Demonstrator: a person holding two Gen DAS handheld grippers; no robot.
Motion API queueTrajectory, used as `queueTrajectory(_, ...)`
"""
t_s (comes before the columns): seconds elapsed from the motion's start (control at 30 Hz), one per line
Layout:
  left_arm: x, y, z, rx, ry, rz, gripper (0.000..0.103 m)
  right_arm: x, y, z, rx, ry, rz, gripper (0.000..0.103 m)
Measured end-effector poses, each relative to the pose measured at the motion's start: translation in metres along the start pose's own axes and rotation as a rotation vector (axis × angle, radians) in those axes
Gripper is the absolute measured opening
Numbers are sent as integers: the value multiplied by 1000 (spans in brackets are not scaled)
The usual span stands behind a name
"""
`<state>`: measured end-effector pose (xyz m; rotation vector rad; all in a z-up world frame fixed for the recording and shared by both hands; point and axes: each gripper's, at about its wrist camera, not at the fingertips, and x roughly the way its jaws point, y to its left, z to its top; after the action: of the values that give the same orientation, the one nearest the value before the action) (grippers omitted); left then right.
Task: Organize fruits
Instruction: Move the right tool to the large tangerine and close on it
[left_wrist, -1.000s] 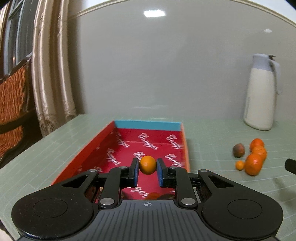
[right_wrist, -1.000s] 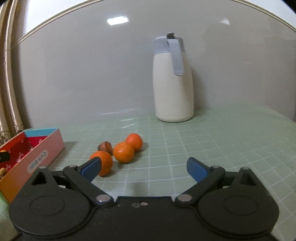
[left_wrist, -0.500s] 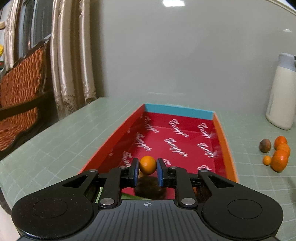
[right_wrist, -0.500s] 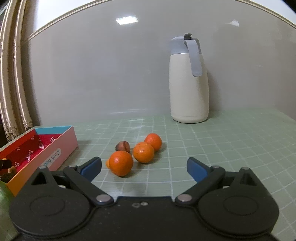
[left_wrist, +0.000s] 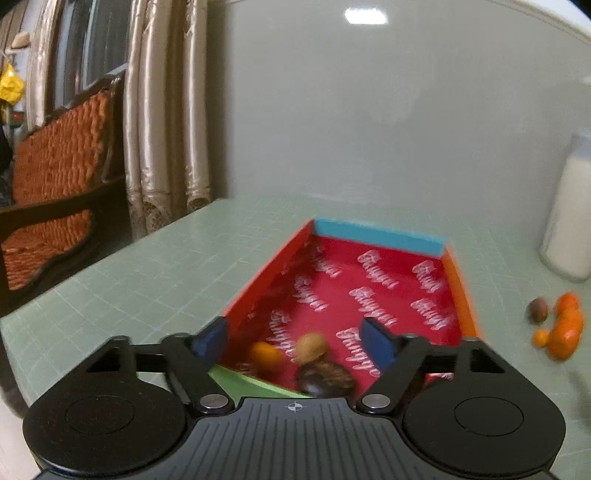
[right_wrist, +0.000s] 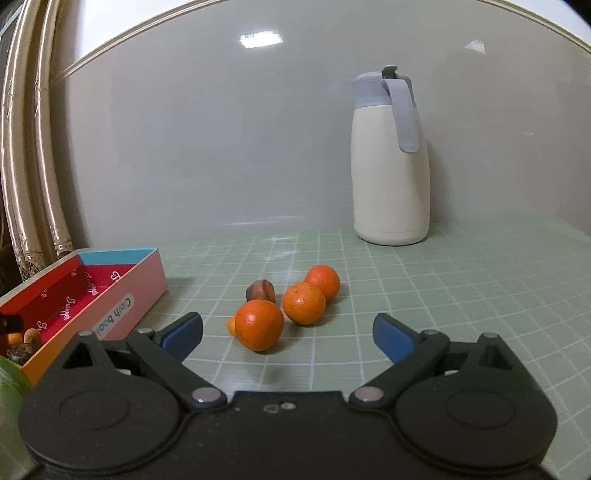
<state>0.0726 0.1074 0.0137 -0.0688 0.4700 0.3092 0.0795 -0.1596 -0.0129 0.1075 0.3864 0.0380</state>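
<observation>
Left gripper (left_wrist: 295, 339): our black fingers with blue pads are spread wide and hold nothing; they hang over the near end of the box.
Box (left_wrist: 369, 236): a shallow cardboard tray, red floor printed with white script, blue far wall, orange side wall at 3 o'clock.
Fruit in box: we see a small smooth orange (left_wrist: 266, 353), a tan rounded fruit (left_wrist: 311, 346) just beside it, and a dark, rough, wrinkled fruit (left_wrist: 325, 377) at 6 o'clock of those; all are blurred.
Right gripper (right_wrist: 288, 332): our fingers are wide apart and empty, low over the table (right_wrist: 461, 280).
Loose fruit: the nearest orange (right_wrist: 259, 324), dimpled and glossy, sits between our pads; a tiny orange (right_wrist: 231, 325) touches it at 9 o'clock. A second orange (right_wrist: 304, 302) and a third (right_wrist: 323, 282) lie toward 1 o'clock, with a brown, ridged nut-like fruit (right_wrist: 260, 290) at 12.
Table: pale green mat with a white grid.
Jug (right_wrist: 390, 162): smooth cream body, grey-blue lid and handle, upright near the wall.
</observation>
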Motion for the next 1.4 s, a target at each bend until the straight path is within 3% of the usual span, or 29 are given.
queueTrajectory(0.13, -10, -1, 0, 30, -61, 53, 96, 0, 1, 0, -1, -1, 4, 99)
queueTrajectory(0.57, -32, 25, -1, 7, -106, 59, 97, 6, 8, 2, 1, 6, 23, 99)
queueTrajectory(1.1, -39, 46, -9, -20, -88, 103, 103, 25, 9, 8, 72, 56, 68, 95)
queueTrajectory(1.4, -38, 46, -14, 12, -87, 126, 103, 41, 11, 10, 98, 102, 81, 80)
